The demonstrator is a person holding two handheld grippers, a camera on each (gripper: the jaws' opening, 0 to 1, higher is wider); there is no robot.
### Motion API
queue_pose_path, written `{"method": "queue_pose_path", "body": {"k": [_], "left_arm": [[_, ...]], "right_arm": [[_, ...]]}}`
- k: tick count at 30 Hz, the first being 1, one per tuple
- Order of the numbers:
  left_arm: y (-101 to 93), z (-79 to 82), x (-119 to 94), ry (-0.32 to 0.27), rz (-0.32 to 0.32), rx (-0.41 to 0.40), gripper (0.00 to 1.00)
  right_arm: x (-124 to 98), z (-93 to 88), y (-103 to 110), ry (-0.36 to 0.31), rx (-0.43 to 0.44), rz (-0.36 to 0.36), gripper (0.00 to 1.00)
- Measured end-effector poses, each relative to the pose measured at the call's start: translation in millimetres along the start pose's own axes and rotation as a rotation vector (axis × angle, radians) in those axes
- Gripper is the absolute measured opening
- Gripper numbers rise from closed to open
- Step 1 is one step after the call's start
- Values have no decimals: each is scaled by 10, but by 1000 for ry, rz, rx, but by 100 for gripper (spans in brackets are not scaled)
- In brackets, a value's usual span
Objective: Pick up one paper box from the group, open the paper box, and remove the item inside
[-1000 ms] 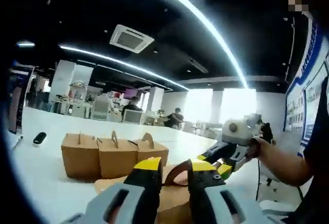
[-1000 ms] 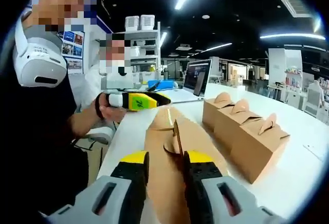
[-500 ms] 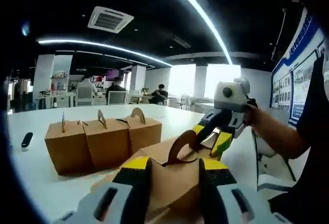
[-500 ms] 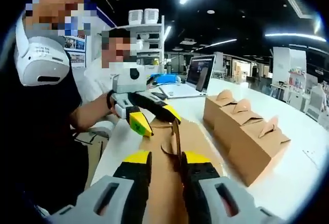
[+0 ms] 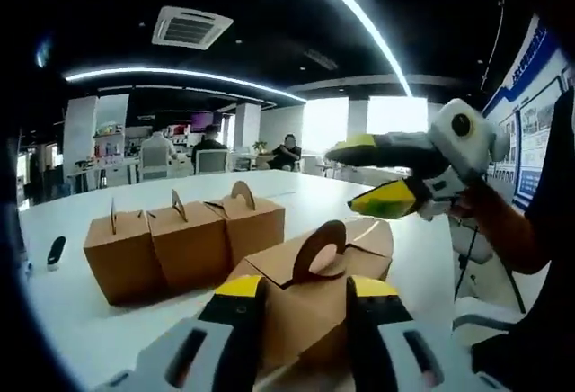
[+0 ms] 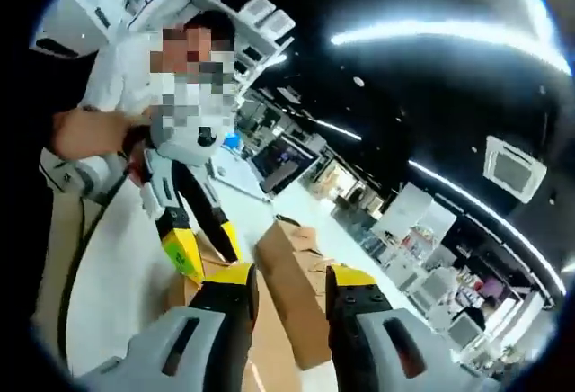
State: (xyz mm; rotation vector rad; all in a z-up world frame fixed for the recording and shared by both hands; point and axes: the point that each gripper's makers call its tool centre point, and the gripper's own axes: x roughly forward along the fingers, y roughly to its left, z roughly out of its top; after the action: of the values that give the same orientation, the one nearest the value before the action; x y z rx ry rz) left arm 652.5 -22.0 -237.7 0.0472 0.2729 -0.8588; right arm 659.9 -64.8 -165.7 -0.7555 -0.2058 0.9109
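Note:
A brown paper box (image 5: 305,311) with an arched handle (image 5: 320,250) lies tilted between the yellow-tipped jaws of my left gripper (image 5: 305,289), which press on its near end. My right gripper (image 5: 343,179) hovers above and to the right of that box with its jaws spread and nothing between them. In the right gripper view, my right gripper (image 6: 295,277) stands open. There the left gripper (image 6: 208,255) reaches down onto brown card. A row of three shut boxes (image 5: 180,244) stands to the left on the white table (image 5: 108,329), and appears as boxes (image 6: 283,257) beyond the right jaws.
A small black object (image 5: 56,250) lies near the table's left edge. A laptop (image 6: 283,158) sits further along the table. A person in white (image 6: 117,95) stands close by, holding the left gripper. Desks and seated people fill the far room.
My right gripper let go of the box's handle, opened, lifted off and rolled. The left gripper kept its jaws around the box.

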Motion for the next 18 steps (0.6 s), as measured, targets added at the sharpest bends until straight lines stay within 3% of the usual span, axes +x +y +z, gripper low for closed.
{"method": "queue_pose_path", "body": {"k": [8, 12, 16, 18], "left_arm": [[-13, -10, -10, 31, 47, 13, 34], [-13, -12, -11, 35, 44, 11, 34], [-12, -12, -11, 38, 42, 10, 34], [-13, -12, -13, 36, 42, 13, 34]], "right_arm": [[6, -49, 153, 122, -251, -7, 30], [68, -57, 112, 121, -188, -23, 29], [120, -135, 25, 164, -191, -54, 29], [130, -158, 26, 156, -124, -49, 29]]}}
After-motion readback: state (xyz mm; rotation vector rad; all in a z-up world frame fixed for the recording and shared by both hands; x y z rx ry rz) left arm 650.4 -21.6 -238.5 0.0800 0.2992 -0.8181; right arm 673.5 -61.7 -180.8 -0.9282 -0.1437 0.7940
